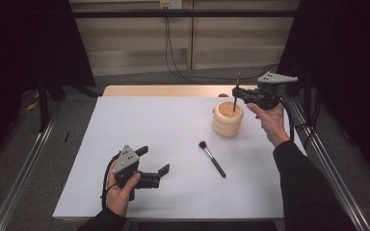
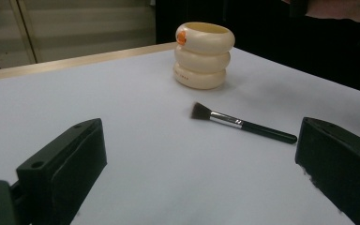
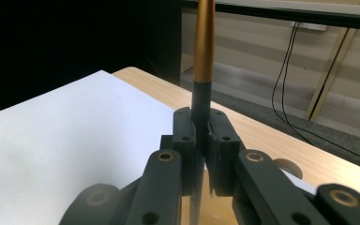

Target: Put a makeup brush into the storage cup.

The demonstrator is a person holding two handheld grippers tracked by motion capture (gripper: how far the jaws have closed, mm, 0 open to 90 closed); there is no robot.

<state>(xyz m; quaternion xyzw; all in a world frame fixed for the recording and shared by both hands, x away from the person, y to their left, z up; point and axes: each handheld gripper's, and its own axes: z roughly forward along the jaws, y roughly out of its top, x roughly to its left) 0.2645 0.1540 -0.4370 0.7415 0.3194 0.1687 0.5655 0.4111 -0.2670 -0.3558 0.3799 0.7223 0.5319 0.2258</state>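
A cream holder [image 1: 228, 119] made of stacked rings stands at the table's far right, also seen in the left gripper view [image 2: 201, 56]. My right gripper [image 1: 235, 92] hovers just above its mouth, shut on a slim brush [image 1: 236, 86] held upright, with the lower end inside the holder. In the right gripper view the jaws [image 3: 201, 140] pinch its dark shaft below the gold handle [image 3: 204, 42]. A black makeup brush [image 1: 212, 159] lies flat mid-table, bristles toward the far left [image 2: 243, 124]. My left gripper [image 1: 155, 159] rests open near the front left [image 2: 201, 159], with nothing between its fingers.
White sheet [image 1: 173, 134] covers the table, with a wooden strip [image 1: 173, 90] along the far edge. Metal rails [image 1: 24, 168] run along both sides on the floor. Cables [image 1: 173, 62] hang down the back wall.
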